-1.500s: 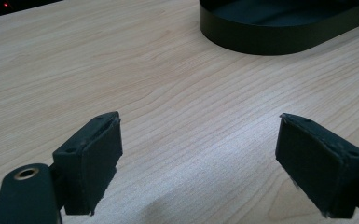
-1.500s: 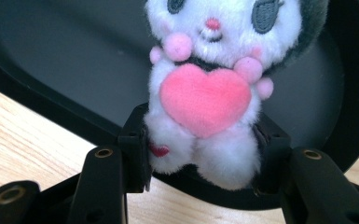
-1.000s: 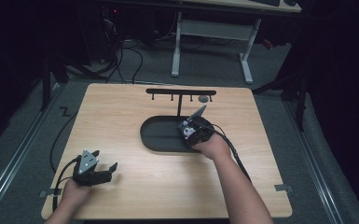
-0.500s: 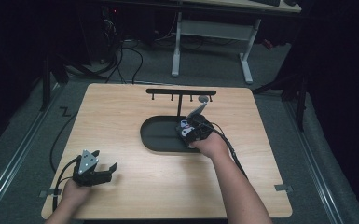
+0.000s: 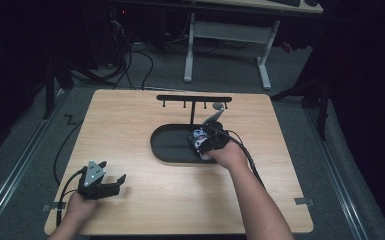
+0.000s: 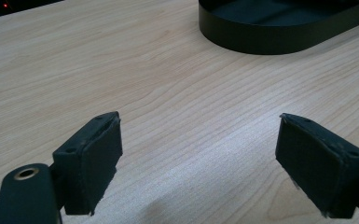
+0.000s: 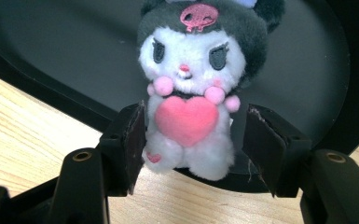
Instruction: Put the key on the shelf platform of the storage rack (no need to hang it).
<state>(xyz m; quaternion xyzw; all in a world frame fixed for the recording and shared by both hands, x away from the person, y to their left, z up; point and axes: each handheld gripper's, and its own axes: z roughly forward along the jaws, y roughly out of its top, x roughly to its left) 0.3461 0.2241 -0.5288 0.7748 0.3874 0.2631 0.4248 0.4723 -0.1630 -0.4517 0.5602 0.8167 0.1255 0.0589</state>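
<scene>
My left gripper [image 5: 111, 183] sits nearest me at the front left of the wooden table [image 5: 130, 125]. Its jaws stand wide apart with only bare wood grain between them, holding nothing; in the left gripper view [image 6: 200, 163] the pads hover just over the tabletop, and the end of the black tray [image 6: 279, 32] lies well ahead.

Farther in, near the middle of the table, my right gripper [image 7: 193, 140] reaches to the near right end of the oval black tray [image 5: 167, 145]. Its jaws are partly open around a small plush toy [image 7: 196, 88]: white face, dark hood with a pink skull mark, a pink heart held at its chest. The left pad touches the toy's side; the right pad stands just clear of it, so I have no firm clamp on it. The toy's lower body overhangs the tray rim, its head over the tray floor.

Beyond the tray stands a thin black rack [image 5: 192, 100] with small hooks.
</scene>
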